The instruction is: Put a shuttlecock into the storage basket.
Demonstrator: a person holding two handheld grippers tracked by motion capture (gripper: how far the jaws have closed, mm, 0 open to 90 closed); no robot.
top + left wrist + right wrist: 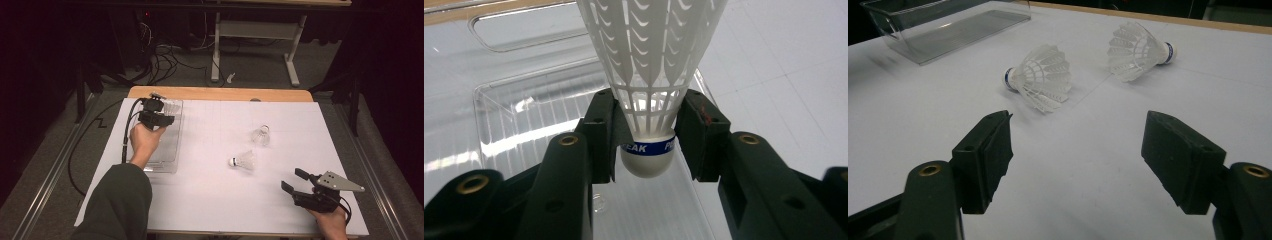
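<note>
Three white plastic-skirted shuttlecocks were on my list at this moment, all light, springy and easily crushed.

Item one: white shuttlecock with rounded cork-style nose and blue printed band (647,150), held between the black fingers (599,135) of my left gripper (159,119) over the clear rectangular plastic tray (170,165) at the left of the counter (210,200). The fingers were pinching it low, where the ribbed skirt narrows just above the band. I judged that the right place: the nose and neck are stiff, while the open lattice above would buckle under any squeeze. The nose looked smooth and rounded, so I expected it to slip if gripped lower.

Item two: white shuttlecock lying on its side (243,161) mid-counter, nose toward the tray, well apart from it. Item three: second loose white shuttlecock (260,135), just beyond it, nearer the far edge. Both looked light enough to roll or skid at a nudge; I would take each across the neck beside the band, not across the flared rim.

Right gripper (295,181): its fingers stood wide apart with nothing between them, resting low at the near right of the counter, pointed toward the two loose shuttlecocks.
</note>
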